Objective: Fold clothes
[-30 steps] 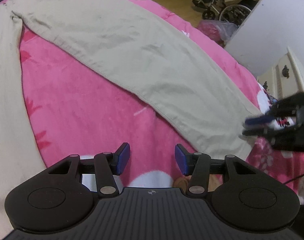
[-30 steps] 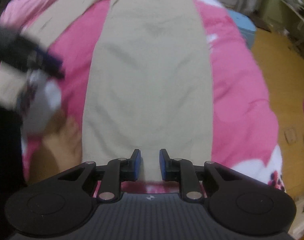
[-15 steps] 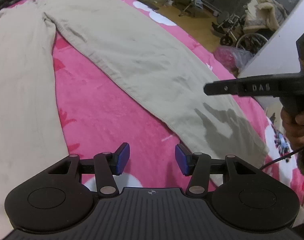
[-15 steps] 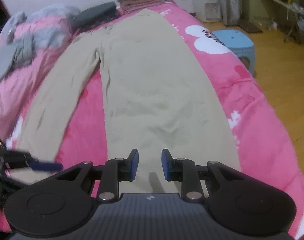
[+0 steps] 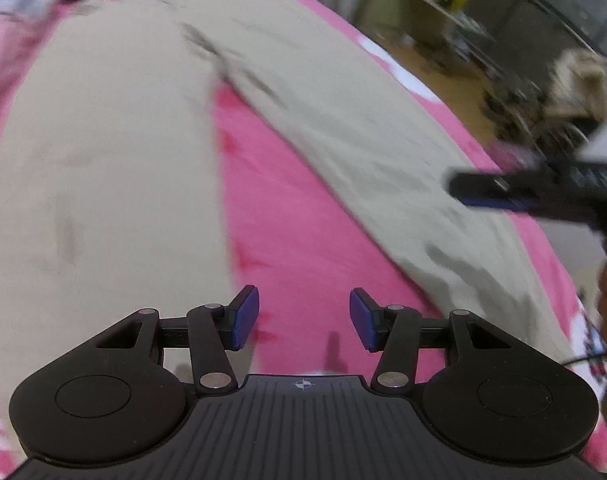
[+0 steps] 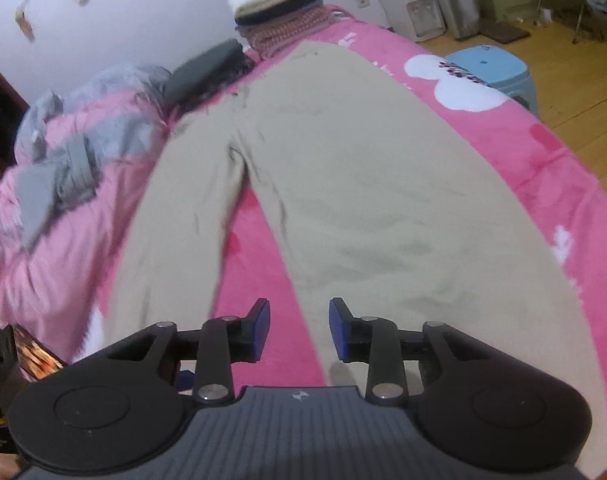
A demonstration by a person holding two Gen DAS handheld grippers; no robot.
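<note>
bed: pink blanket point(image 6: 515, 148), beige trousers point(image 6: 363, 184) spread flat, legs apart | room: wood floor, blue stool point(image 6: 491, 66) | left tongs point(image 5: 304, 318) open, empty | right tongs point(image 6: 299, 330) just opening, empty

Beige trousers point(image 6: 343, 184) lie spread flat on a pink bed point(image 6: 543, 148), legs parted. The right claw point(image 6: 299, 330), jaws just widening and empty, hovers above them. Grey clothes point(image 6: 59, 168) lie left; folded stack point(image 6: 275, 8) beyond.
</note>
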